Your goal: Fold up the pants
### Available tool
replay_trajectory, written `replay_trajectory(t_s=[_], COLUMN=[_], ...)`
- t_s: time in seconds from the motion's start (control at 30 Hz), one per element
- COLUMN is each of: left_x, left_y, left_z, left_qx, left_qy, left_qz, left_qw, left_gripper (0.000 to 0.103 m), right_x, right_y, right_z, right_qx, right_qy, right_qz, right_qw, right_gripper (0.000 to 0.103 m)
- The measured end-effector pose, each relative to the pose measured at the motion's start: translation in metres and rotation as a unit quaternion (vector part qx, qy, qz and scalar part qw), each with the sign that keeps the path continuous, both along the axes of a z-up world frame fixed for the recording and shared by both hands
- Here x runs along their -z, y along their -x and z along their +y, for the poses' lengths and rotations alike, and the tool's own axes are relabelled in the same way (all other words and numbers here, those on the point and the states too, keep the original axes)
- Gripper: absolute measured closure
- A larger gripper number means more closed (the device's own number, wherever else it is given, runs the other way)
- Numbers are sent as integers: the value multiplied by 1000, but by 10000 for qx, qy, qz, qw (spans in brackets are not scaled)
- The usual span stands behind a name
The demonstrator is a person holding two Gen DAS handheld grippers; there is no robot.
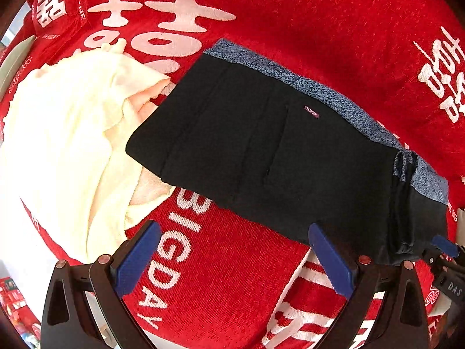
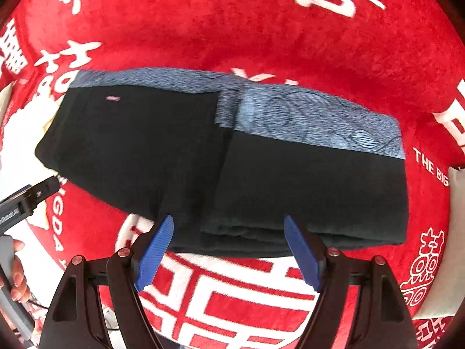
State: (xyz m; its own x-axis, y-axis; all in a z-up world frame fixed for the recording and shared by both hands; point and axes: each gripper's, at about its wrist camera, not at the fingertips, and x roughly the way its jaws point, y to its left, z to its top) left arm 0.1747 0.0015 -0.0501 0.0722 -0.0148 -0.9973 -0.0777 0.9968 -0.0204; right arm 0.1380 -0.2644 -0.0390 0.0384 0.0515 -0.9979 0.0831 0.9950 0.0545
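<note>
The black pants [image 1: 261, 151] lie folded into a flat bundle on the red blanket [image 1: 319, 29], with a blue-grey patterned waistband [image 1: 334, 99] along the far edge and a small label [image 1: 311, 112]. My left gripper [image 1: 235, 257] hangs open over the blanket just short of the bundle's near edge, nothing between its fingers. In the right wrist view the same pants [image 2: 174, 151] show a second folded layer on the right with its waistband [image 2: 305, 116]. My right gripper [image 2: 229, 250] is open, straddling the near folded edge without pressing on it.
A cream cloth [image 1: 66, 133] lies crumpled left of the pants, partly under their corner. The red blanket [image 2: 261, 29] with white characters covers the whole surface. A hand [image 2: 14, 264] and the left gripper's black frame [image 2: 29, 195] show at the left. A pale object [image 2: 456, 180] sits at the right edge.
</note>
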Motion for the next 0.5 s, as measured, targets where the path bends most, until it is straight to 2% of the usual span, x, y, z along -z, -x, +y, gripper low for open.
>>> replay_trajectory(t_s=[0.4,0.5], left_x=[9,20], left_y=[-10,-12], left_z=[0,5], left_qx=[-53,-177], left_qy=[22,131], left_qz=[34,186], left_qw=[10000,9996], left_gripper=[1,1], right_x=[23,32], right_y=[-4,-3], right_z=[-23,-24], right_qx=[165,170], right_qy=[193,221], right_qz=[122,149], right_qw=[9996,9995], right_gripper=[21,16])
